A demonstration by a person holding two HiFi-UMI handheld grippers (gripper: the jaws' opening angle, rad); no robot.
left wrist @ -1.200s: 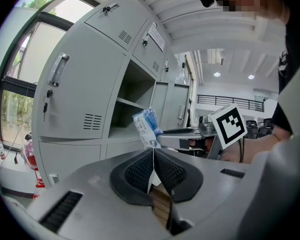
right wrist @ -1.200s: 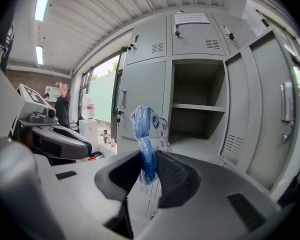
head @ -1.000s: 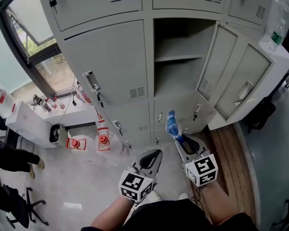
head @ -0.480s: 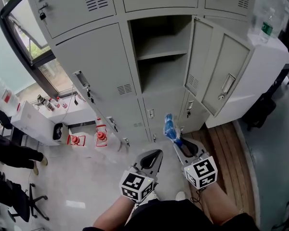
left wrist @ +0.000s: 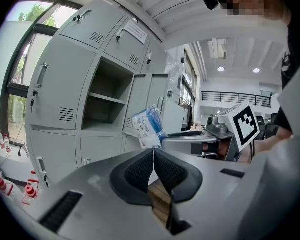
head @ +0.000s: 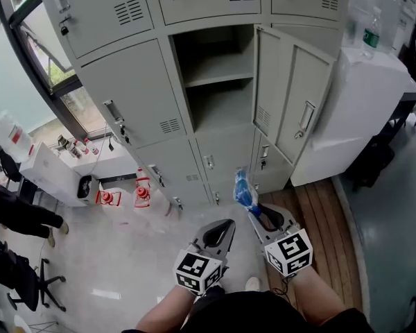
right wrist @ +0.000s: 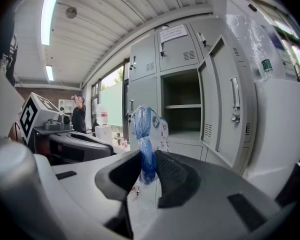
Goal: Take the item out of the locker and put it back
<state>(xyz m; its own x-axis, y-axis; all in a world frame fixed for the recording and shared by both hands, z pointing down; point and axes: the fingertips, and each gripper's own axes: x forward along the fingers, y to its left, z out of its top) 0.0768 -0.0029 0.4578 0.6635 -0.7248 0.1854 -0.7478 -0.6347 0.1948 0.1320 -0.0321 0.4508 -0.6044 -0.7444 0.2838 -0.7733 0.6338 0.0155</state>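
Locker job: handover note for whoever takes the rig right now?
Left gripper: shut, empty.
Right gripper: shut on the blue packet, held upright in front of the locker.
Inside: door open, shelf bare, nothing visible in the compartment.
Done: packet taken out.
Left: put it back inside.

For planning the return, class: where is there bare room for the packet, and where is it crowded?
Bare: the locker shelf and the bay under it, between the closed door at left and the open door at right. Crowded: the floor by the window, with red-capped jugs.
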